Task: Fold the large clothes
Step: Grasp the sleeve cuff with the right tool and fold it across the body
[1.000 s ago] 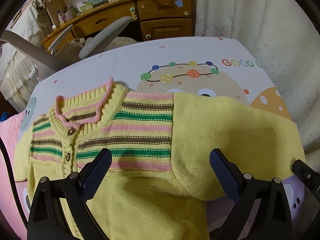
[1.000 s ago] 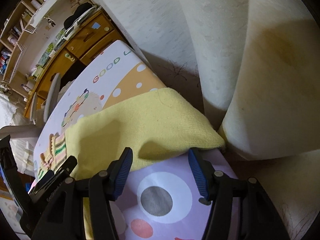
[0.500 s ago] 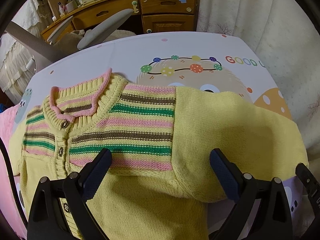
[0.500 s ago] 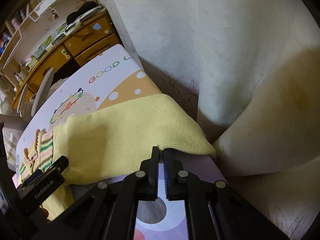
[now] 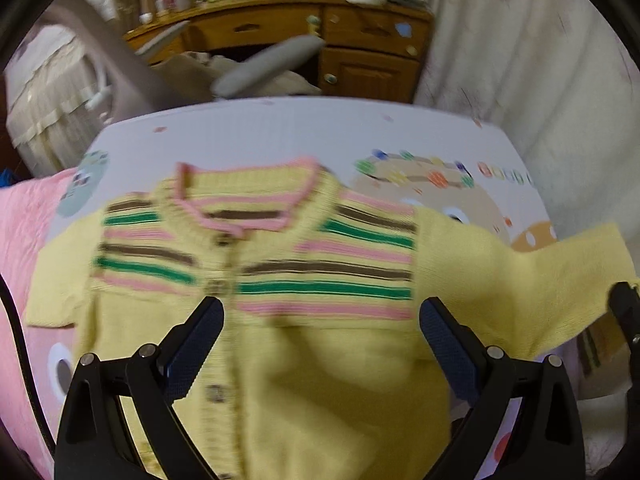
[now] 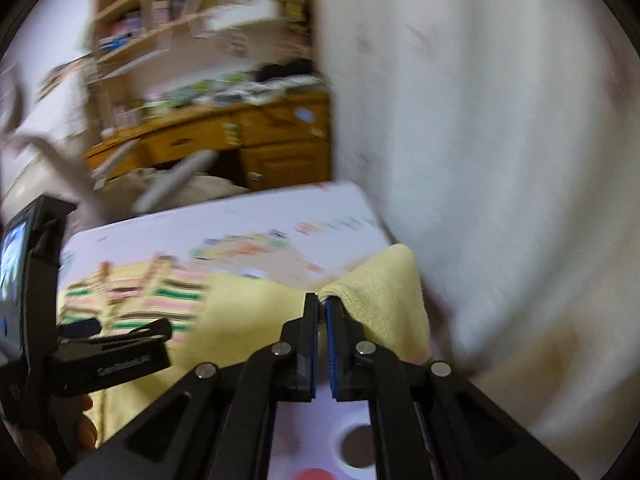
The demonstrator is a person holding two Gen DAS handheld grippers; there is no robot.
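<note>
While the right gripper (image 6: 322,305) pinches the yellow cardigan's (image 5: 320,280) sleeve cuff (image 6: 384,280), the left gripper (image 5: 320,320) hangs wide above its near front.

Bare printed bed cover (image 5: 248,132) is lying open beyond the left gripper's (image 5: 320,344) spread jaws. A curtain (image 6: 500,160) is crowding the right gripper's (image 6: 322,308) right; chair (image 5: 268,66) and desk (image 5: 360,36) are blocking ahead.

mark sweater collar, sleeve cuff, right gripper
sweater collar (image 5: 244,200), left wrist view, pink-edged neckline.
sleeve cuff (image 6: 384,280), right wrist view, lifted yellow end.
right gripper (image 6: 322,304), right wrist view, fingertips pinching cuff.
</note>
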